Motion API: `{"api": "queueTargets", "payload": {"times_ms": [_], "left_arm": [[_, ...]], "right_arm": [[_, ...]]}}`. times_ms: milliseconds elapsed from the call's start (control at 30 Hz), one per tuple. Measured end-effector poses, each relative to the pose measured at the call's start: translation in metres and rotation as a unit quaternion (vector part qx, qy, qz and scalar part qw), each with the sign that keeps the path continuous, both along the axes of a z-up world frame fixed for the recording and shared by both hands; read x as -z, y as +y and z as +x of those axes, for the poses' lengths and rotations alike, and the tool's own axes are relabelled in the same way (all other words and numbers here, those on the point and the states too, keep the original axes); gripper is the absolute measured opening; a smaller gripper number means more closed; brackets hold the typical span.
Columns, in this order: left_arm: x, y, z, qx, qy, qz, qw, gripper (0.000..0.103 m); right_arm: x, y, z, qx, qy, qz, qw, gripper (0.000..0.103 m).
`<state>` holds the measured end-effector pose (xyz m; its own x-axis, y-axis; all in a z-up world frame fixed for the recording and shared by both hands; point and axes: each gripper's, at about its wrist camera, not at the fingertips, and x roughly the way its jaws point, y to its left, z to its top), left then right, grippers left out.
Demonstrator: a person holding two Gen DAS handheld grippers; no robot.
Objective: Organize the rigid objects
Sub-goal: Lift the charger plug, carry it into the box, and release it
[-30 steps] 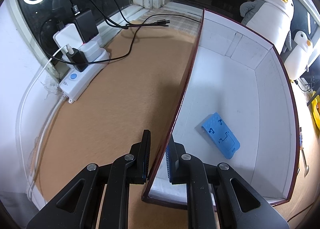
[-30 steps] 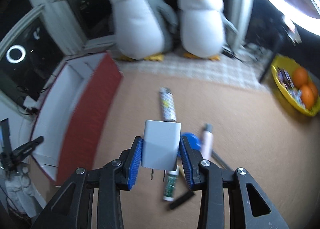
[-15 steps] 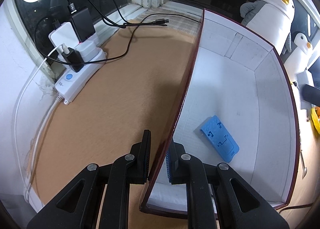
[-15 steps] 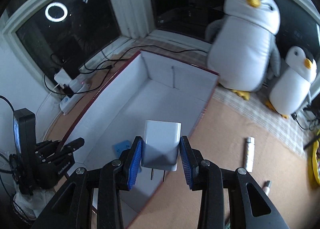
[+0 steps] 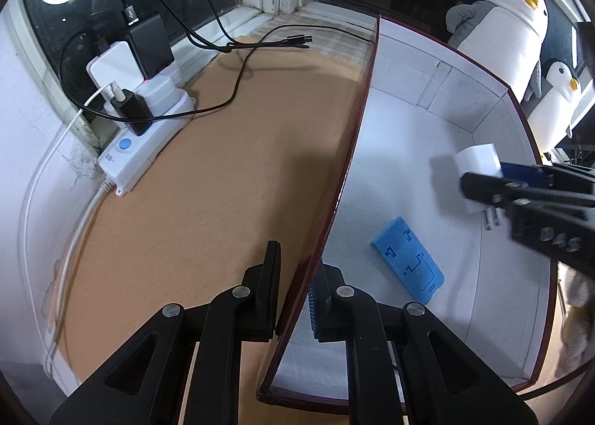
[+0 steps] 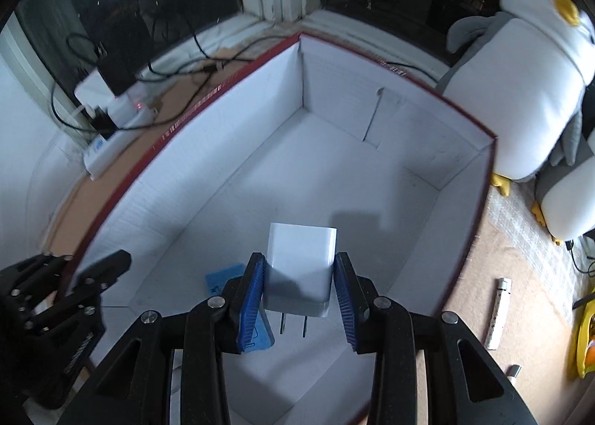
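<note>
White, hard-plastic block charger [image 6: 301, 269], light and smooth-sided, pinched across its flat flanks by the right tongs [image 6: 299, 298], prongs at 6 o'clock, above the white-lined, maroon cardboard box [image 6: 230, 150]; left tongs [image 5: 295, 298] clamp the box's thin wall; blue plastic stand [image 5: 407, 259] lies inside; tan tabletop [image 5: 208, 179] beneath, dark windows at 12 o'clock

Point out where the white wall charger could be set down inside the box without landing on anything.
The white-lined cardboard box has a bare floor from its far corner down to the middle. The only thing lying in it is the flat blue plastic piece, near the wall that the left gripper clamps. The right gripper holds the white wall charger over open floor.
</note>
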<state>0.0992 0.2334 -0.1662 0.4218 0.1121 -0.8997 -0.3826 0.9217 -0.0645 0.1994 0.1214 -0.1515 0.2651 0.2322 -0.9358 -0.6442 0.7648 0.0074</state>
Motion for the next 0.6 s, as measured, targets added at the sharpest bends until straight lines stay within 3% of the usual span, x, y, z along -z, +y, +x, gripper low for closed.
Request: {"api": "queueTargets", "payload": {"times_ms": [367,500,600], "left_arm": [[0.001,-0.002,0.001,-0.001,0.001,0.001,1.0,0.012],[0.001,-0.002,0.001,-0.001,0.002,0.002,1.0,0.012],[0.001,-0.002,0.0,-0.001,0.002,0.002,1.0,0.012]], "right_arm": [[0.014,0.009,0.002,-0.005,-0.004,-0.023,1.0,0.035],[0.01,0.008,0.0,-0.01,-0.01,-0.015,1.0,0.047],[0.004,0.007,-0.002,-0.011,-0.015,-0.009,1.0,0.049]]}}
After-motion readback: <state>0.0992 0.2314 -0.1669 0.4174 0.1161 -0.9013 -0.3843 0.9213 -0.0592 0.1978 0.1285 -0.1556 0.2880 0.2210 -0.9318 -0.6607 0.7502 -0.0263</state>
